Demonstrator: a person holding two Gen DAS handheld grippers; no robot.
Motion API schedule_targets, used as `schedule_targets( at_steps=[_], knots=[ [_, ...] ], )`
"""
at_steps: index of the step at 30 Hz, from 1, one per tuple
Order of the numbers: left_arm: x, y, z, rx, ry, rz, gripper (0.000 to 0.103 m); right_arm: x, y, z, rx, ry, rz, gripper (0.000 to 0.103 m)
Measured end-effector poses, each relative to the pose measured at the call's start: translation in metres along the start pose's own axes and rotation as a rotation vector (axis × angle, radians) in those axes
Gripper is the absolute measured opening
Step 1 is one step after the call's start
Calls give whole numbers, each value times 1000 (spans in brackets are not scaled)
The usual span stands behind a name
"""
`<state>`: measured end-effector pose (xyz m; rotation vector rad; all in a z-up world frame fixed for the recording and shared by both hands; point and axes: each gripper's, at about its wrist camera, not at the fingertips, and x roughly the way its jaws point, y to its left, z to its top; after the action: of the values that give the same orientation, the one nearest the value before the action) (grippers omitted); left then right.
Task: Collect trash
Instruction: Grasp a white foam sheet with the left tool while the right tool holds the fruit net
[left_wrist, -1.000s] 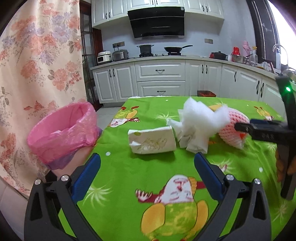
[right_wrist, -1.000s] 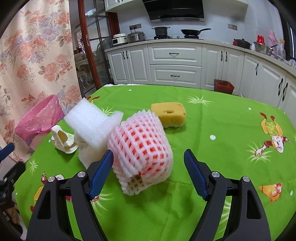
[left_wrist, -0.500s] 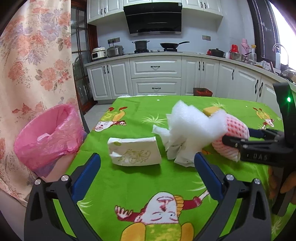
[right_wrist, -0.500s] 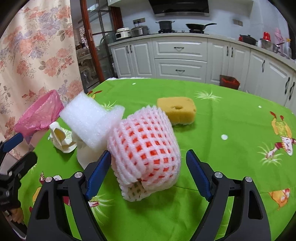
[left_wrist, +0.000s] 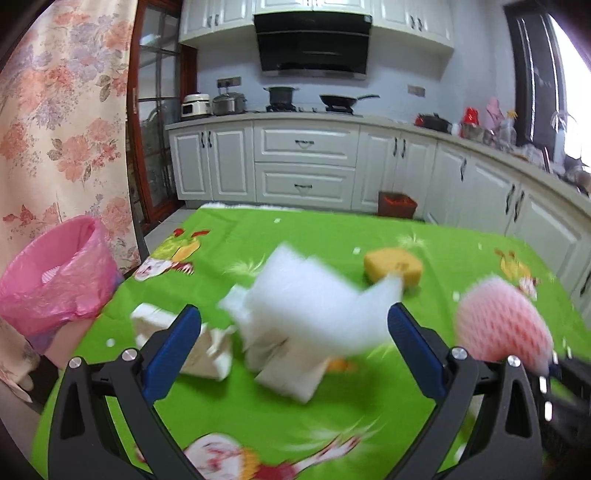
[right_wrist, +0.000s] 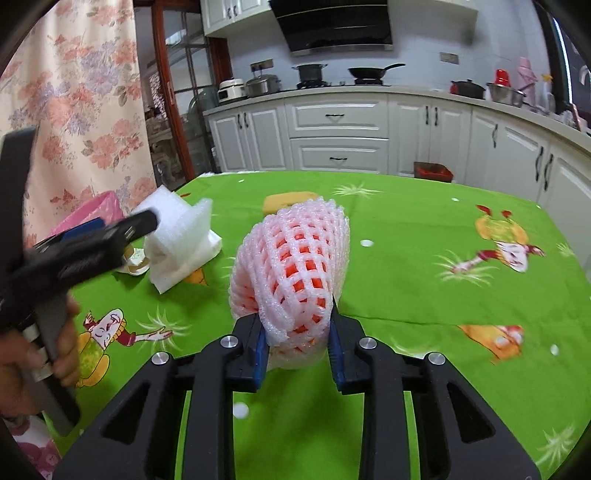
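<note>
Kitchen, green tablecloth (right_wrist: 424, 258) | right gripper (right_wrist: 297, 345) just closed, clamped on foam fruit net (right_wrist: 295, 266) | left gripper (left_wrist: 291, 345) wide, around white foam sheet (left_wrist: 314, 310) | pink-lined bin (left_wrist: 55, 273) off table's left | risk: soft net compresses, slips in transit.

Pink foam net (right_wrist: 295, 266) stands upright, pinched at its base (white foam sheet (left_wrist: 314, 306) nearby).

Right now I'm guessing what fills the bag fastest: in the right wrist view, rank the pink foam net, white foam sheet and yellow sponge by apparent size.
1. Pink foam net, though nearest the camera.
2. White foam sheet.
3. Yellow sponge, farthest and partly hidden.
</note>
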<state>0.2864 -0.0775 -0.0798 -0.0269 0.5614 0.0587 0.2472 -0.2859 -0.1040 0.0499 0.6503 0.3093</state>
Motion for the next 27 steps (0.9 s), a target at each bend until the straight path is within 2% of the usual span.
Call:
schedule_targets(
  at_steps=[5,9,11,15,20,24,27],
  knots=[
    [16,-23,20,-59,-26,66,98,-17,-11,1,29,-39,-2,27],
    [38,-36,24,-48,1,125,98,-25,-21,3,58,-65,-3,27],
    [44,-39,19,-24,39,132,98,-26,-25,5,71,-71,-2,27],
    [27,-27,6,2,54,127,98,-25,-28,9,84,-80,-2,27],
    [-4,10,-22,15,101,95,98,-23,-21,9,93,-90,23,27],
    [-29,32,-39,34,77,81,98,-22,-9,9,81,-89,39,27],
    [-34,41,-44,17,84,61,98,-20,-3,10,84,-86,45,27]
  ],
)
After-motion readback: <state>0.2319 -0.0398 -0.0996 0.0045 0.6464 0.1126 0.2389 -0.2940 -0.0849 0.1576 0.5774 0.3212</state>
